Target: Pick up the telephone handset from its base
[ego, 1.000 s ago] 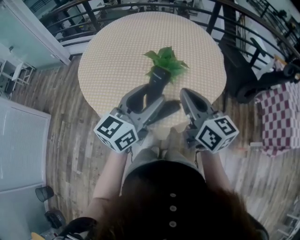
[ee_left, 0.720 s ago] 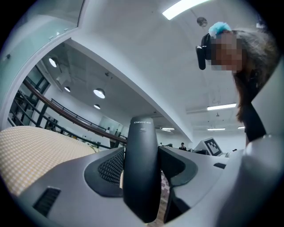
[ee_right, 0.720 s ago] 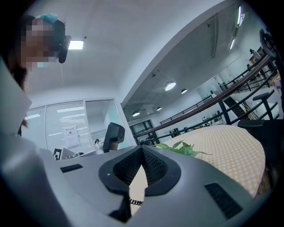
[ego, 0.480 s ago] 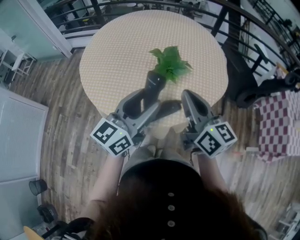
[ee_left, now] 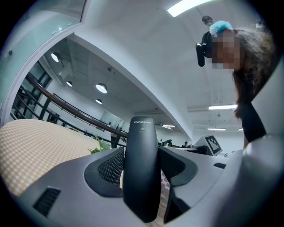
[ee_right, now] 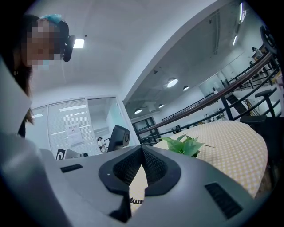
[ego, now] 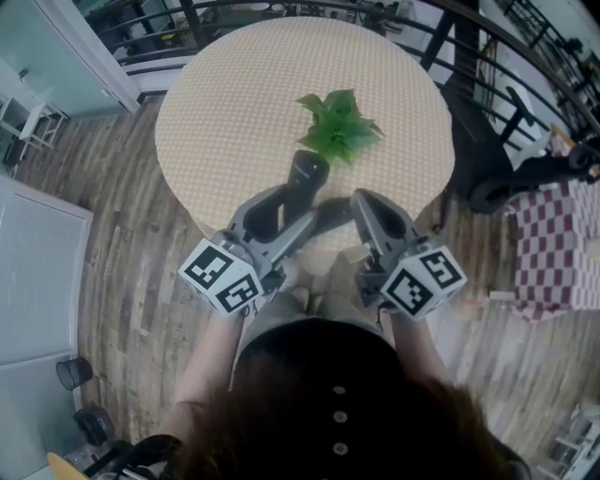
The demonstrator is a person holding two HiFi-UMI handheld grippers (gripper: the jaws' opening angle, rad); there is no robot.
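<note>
The left hand-held gripper (ee_left: 141, 177) pinches the black telephone handset (ee_left: 142, 146) across its middle and holds it upright over the near edge of the worktop (ego: 234, 94). I cannot make out the base. The lift should go best straight up with a firm grip, so the coiled cord (ee_right: 136, 199) pays out without tugging. The right hand-held gripper (ee_right: 142, 166) is pressed together on nothing. The round worktop wears a pale checked cloth and carries a green plant (ego: 339, 127). Plank floor (ego: 122, 244) surrounds it, with a dark railing (ego: 281, 11) on the far side.
</note>
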